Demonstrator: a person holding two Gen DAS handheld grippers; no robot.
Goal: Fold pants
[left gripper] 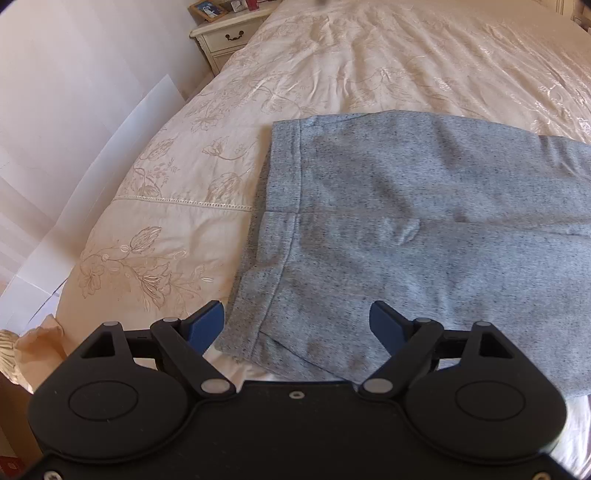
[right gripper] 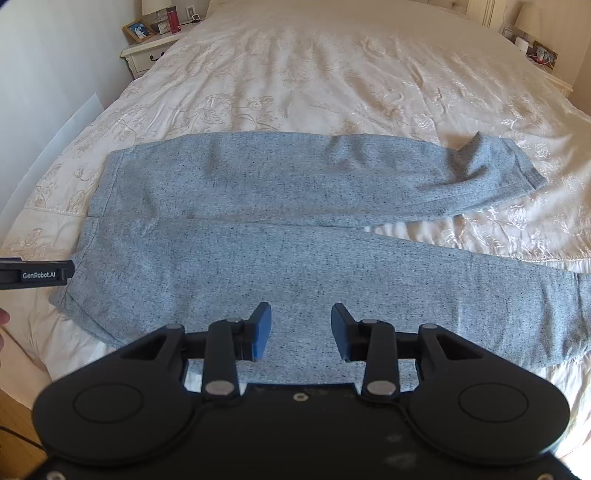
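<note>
At the far left of the right wrist view a black bar (right gripper: 37,274) juts in from the edge, printed with the white word "GenRobot.AI"; it hangs over the waistband end of the pants. Just below it, a sliver of a person's hand (right gripper: 3,317) shows at the frame edge. No other writing can be read: the items on the nightstand (right gripper: 146,51) at the upper left, among them a framed picture (right gripper: 139,30) and a red bottle (right gripper: 172,20), are too small to make out.

The grey speckled pants (right gripper: 295,221) lie flat across the cream embroidered bed cover (right gripper: 314,74), near the foot of the bed. The waistband (left gripper: 284,206) is to the left, and the two legs run off to the right, one beside the other. The far leg ends in a cuff (right gripper: 524,166) that is bent and slightly raised; the near leg reaches the right side of the view.

The left gripper (left gripper: 297,326) points steeply down over the near corner of the waistband. Its blue-padded fingers (left gripper: 207,326) are spread wide, with the cloth showing in the gap below them but nothing pinched.

Further right, the right gripper (right gripper: 301,330) tilts down in the same way over the near leg. Its fingers (right gripper: 262,330) stand apart too, though less widely, with fabric seen between them and no cloth clamped.
</note>
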